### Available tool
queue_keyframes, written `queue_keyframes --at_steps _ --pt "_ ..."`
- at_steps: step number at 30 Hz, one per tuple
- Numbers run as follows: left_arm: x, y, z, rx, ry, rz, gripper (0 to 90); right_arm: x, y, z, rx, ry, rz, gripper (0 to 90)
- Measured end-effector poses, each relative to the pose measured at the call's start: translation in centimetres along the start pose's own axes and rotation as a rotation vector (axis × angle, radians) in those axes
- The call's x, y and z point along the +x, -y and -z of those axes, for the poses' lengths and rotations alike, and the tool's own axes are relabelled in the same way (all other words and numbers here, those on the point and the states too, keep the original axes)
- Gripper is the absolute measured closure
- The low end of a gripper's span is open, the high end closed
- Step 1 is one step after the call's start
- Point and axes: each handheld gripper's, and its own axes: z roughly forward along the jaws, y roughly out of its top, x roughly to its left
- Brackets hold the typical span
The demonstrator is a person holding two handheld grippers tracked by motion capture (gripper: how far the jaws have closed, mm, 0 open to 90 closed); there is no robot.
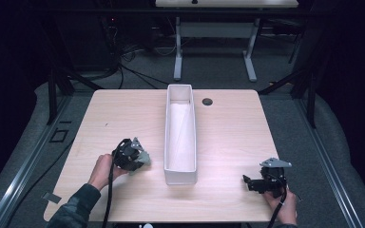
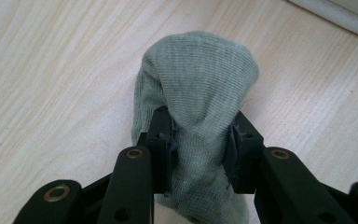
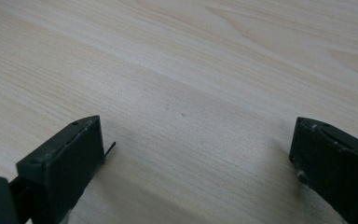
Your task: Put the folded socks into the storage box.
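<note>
The left gripper (image 2: 199, 140) is clamped on a grey-green sock (image 2: 198, 93): in its own view the two black jaws pinch the knit fabric from either side, and the bunched toe end bulges out beyond the tips while the rest trails back between the jaws. In the high view the same gripper (image 1: 134, 156) sits low over the table (image 1: 114, 118), held in the person's left hand (image 1: 103, 168), with the sock (image 1: 144, 158) lying on the wood just left of the long white bin (image 1: 180, 142) and near its front end. The right gripper (image 3: 196, 154) rests well apart on the other side of the bin, its jaws spread wide over bare wood with nothing between them; the high view shows it (image 1: 252, 183) in the right hand (image 1: 281, 199) near the table's front right corner. The step in hand looks like the grasp itself, made but not yet followed by a lift, since the sock seems to rest on the surface. Judging by the layout, the next move calls for raising the sock clear of the bin's near wall, carrying it across to the right over the opening, and only then letting the jaws part, taking care that the loose tail does not catch on the rim.
</note>
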Motion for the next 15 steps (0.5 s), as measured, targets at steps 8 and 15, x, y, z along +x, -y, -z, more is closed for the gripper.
queue_keyframes --at_steps 8,15 --pt "-0.2 0.1 0.7 -0.011 0.005 -0.008 67.6 0.0 0.0 0.0 0.001 -0.002 0.001 2.2" --pt "-0.7 0.2 1.6 -0.024 -0.006 -0.021 67.6 -0.1 0.0 0.0 0.003 -0.005 0.006 1.2"
